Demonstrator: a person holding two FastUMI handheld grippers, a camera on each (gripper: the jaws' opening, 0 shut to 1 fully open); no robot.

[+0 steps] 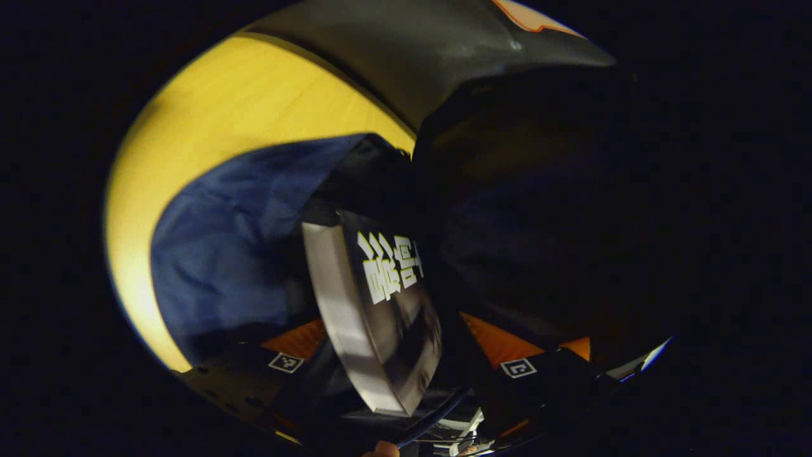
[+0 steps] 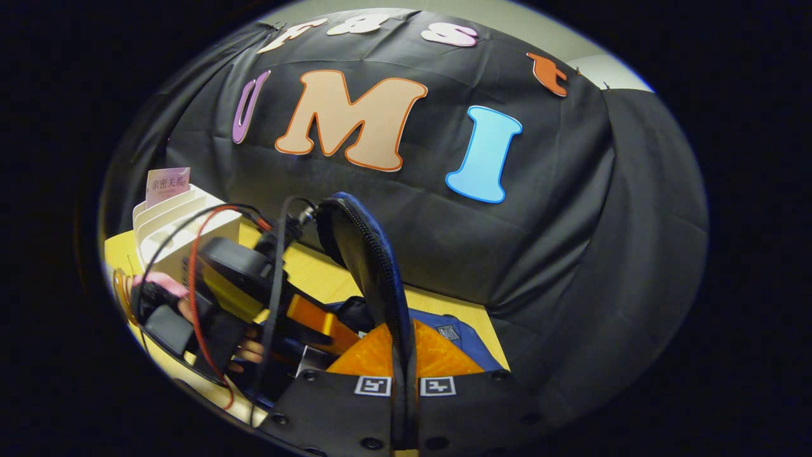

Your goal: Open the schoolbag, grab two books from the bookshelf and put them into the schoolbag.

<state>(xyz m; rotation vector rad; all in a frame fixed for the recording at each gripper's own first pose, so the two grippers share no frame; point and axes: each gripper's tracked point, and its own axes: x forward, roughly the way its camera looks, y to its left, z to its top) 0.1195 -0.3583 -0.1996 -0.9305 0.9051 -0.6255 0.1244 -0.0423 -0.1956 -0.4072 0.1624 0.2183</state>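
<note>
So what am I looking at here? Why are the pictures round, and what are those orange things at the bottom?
There is no robot here. A person holds a grabbing tool in each hand, and each tool carries a small wide-angle camera, which makes the pictures round.

The orange things are each tool's own fingers, seen from just behind.

In the left gripper view, the left gripper holds a dark book between its fingers and pushes it down into the blue schoolbag, which lies on a yellow table.

In the right gripper view, the right gripper pinches the bag's zipped flap and holds it up, so the bag stays open. To the left you can see the other tool with the person's hand on it. Behind it stands a white bookshelf with a pink book in it.
</note>
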